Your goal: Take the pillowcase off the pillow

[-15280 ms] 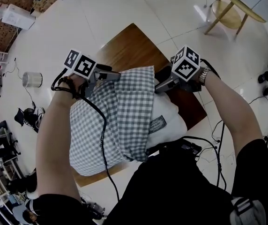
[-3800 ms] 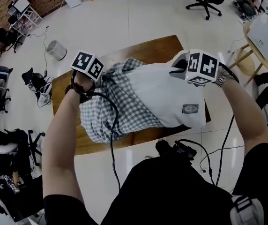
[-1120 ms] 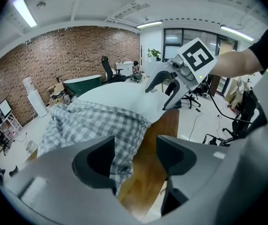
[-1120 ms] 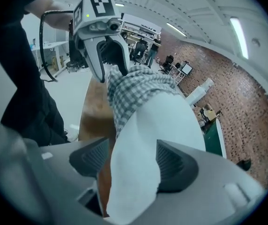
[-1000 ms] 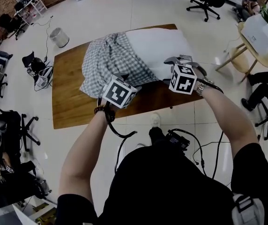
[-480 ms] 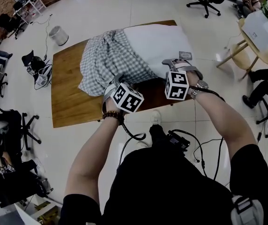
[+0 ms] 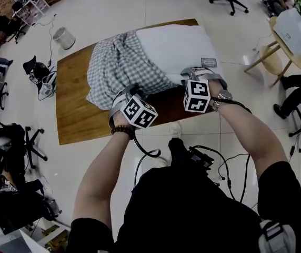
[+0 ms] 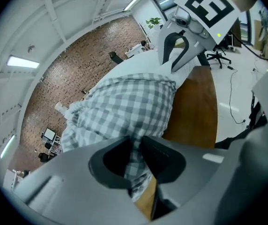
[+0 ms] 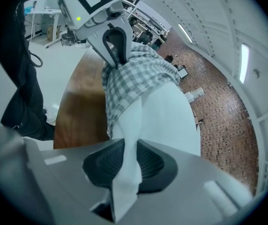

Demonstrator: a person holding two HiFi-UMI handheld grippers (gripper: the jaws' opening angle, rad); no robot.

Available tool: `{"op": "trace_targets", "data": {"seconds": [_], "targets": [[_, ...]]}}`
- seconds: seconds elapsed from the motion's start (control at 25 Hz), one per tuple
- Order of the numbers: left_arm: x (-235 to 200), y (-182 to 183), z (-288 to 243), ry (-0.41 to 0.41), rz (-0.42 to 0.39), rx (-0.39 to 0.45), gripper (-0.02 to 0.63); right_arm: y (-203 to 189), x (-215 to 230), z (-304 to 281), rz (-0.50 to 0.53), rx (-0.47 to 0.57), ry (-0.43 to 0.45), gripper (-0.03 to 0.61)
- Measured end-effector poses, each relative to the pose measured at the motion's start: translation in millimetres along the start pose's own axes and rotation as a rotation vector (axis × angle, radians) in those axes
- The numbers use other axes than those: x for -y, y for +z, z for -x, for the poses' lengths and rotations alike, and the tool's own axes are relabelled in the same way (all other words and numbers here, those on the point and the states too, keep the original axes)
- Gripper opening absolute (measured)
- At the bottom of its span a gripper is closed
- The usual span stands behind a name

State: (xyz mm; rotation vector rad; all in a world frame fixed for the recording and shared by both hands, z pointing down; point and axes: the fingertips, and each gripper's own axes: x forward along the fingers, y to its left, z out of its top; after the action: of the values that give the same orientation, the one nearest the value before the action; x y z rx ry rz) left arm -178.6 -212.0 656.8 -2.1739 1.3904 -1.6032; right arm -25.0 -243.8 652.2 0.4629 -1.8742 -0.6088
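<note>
Step in hand: fresh grip for pull-apart. Pillowcase (image 7: 116, 65) half off, covers head view's left part of pillow (image 7: 177, 46) on table (image 7: 79, 120). Left gripper (image 8: 136, 149) jaws just closed, pinching gingham fold at near edge. Right gripper (image 9: 136, 161) jaws just closed too, pinching white pillow fabric. Both point forward and down; 2 forearms reach in side by side. Next, likely: left drags case leftward, right anchors pillow; both pinches must hold.
</note>
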Motion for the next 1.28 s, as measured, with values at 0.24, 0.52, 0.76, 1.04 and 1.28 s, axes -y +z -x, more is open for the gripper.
{"op": "trace_targets", "data": {"seconds": [0.24, 0.52, 0.76, 1.04, 1.28], "targets": [[-13, -15, 23, 0.019, 0.023, 0.024, 0.015, 4, 9, 23, -0.050, 0.014, -0.036, 0.015], [-37, -39, 36, 0.027, 0.127, 0.000, 0.008, -7, 30, 43, -0.092, -0.006, -0.075, 0.012], [-67, -67, 55, 0.060, 0.192, -0.013, 0.006, -10, 37, 60, -0.107, -0.011, -0.099, 0.011], [-87, -84, 68, 0.081, 0.245, -0.037, 0.006, -25, 41, 73, -0.110, -0.017, -0.106, 0.011], [-96, -100, 73, 0.090, 0.268, -0.043, 0.008, -33, 40, 78, -0.120, -0.022, -0.107, 0.009]]}}
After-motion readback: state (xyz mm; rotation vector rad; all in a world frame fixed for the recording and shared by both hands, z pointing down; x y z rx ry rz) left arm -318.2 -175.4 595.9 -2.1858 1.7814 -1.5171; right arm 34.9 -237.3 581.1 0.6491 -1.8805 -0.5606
